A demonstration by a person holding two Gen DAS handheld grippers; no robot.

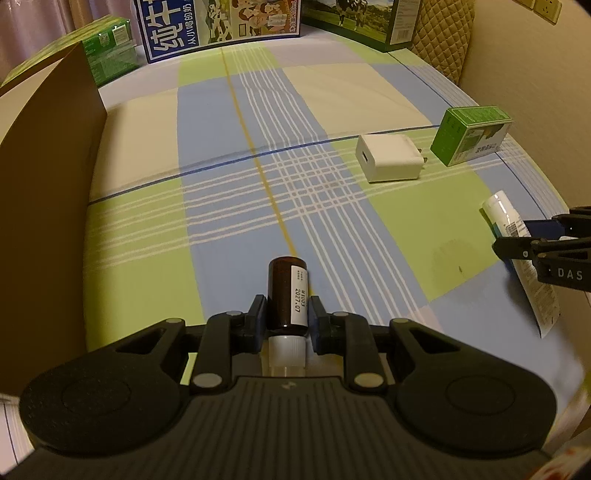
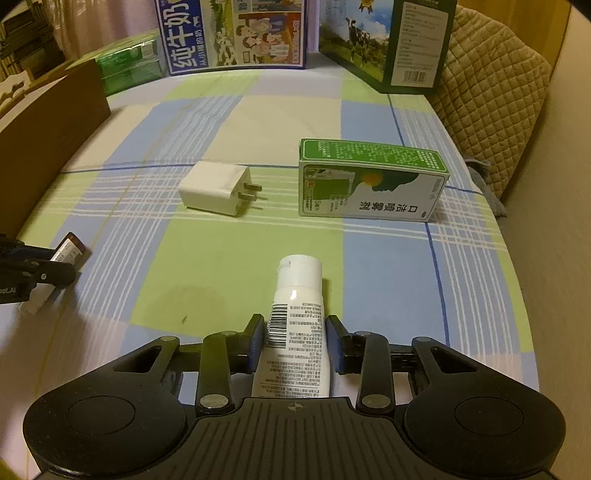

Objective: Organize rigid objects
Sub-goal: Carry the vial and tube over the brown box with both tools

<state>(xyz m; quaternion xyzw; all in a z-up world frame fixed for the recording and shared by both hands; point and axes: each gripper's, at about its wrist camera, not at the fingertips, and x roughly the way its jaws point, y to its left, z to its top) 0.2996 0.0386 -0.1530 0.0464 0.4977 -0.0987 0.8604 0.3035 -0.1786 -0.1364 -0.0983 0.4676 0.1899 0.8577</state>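
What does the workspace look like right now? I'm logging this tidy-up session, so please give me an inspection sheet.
Surface: checked green, blue and cream bedsheet, a faint stain near the front.
Job's things: small brown glass bottle with white cap; white plastic tube with barcode label; white wall charger plug and green-and-white cardboard medicine box lying apart on the sheet.
Clutter: nothing seen.
Grippers: left hand-held gripper shut on the bottle; right hand-held gripper shut on the tube.
Cables: nothing seen.
Surroundings: brown cardboard box wall at left; large milk cartons behind; quilted beige headboard.
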